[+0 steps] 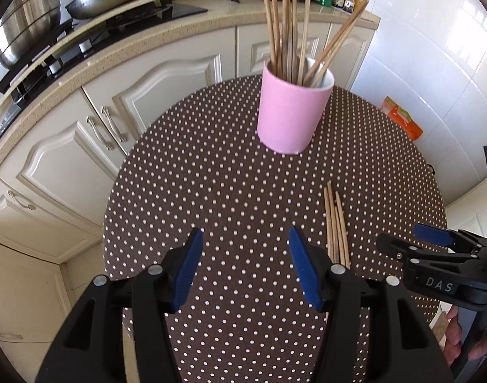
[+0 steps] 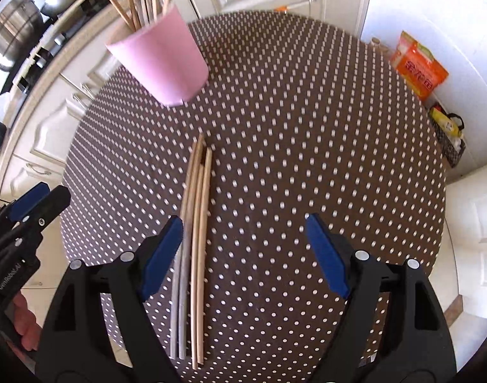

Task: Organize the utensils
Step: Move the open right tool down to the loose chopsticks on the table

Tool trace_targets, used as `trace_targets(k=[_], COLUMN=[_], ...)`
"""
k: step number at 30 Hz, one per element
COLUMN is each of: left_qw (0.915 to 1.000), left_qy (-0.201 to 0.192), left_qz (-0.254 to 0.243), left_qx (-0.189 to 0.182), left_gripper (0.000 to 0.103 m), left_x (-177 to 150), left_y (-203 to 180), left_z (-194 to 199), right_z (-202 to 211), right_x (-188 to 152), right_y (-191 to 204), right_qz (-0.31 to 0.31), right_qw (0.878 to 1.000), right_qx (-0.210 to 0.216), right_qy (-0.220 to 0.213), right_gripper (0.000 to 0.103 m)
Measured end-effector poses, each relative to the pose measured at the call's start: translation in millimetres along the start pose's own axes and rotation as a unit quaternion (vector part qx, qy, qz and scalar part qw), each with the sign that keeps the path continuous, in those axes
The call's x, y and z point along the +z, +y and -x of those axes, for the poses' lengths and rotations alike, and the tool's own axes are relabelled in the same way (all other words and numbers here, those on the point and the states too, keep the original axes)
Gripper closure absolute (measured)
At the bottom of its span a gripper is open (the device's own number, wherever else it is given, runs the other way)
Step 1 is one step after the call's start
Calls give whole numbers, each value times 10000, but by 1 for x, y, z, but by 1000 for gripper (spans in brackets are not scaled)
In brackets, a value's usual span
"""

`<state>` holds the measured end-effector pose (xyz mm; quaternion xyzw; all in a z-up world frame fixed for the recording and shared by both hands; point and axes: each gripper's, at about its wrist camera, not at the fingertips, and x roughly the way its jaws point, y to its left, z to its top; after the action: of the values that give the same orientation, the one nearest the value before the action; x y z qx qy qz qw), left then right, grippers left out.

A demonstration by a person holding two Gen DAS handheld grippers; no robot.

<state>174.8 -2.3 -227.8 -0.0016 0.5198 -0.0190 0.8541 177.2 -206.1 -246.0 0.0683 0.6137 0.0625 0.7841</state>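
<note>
both sets of jaws stand spread, nothing between them: left gripper, right gripper. loose chopsticks lie bundled flat on the dotted bench, just beside my right gripper's left pad. pink cup, upright farther back, holds more chopsticks.

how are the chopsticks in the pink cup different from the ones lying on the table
The chopsticks in the pink cup stand nearly upright and fan apart at their tops; the chopsticks on the table lie flat, packed side by side. The cup holds a larger bunch, while the table bundle is only a few. Those in the cup all look tan; two on the table look grey. Both groups are thin, long sticks, and neither gripper touches them.
</note>
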Motion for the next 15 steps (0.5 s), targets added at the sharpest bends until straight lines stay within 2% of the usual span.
trace_targets(k=[11,15], left_qw=[9990,9986], left_qy=[436,529], left_qz=[-14,-6], left_qx=[-31,-27], left_gripper=[47,47], left_x=[-21,-25], left_y=[0,1], left_z=[-24,-30], right_z=[-42,-50], right_x=[-16,-20], right_y=[25,36], right_qz=[334,532], right_qw=[9975,9964], right_qx=[-413,-516], right_qy=[456,403], right_gripper=[24,24])
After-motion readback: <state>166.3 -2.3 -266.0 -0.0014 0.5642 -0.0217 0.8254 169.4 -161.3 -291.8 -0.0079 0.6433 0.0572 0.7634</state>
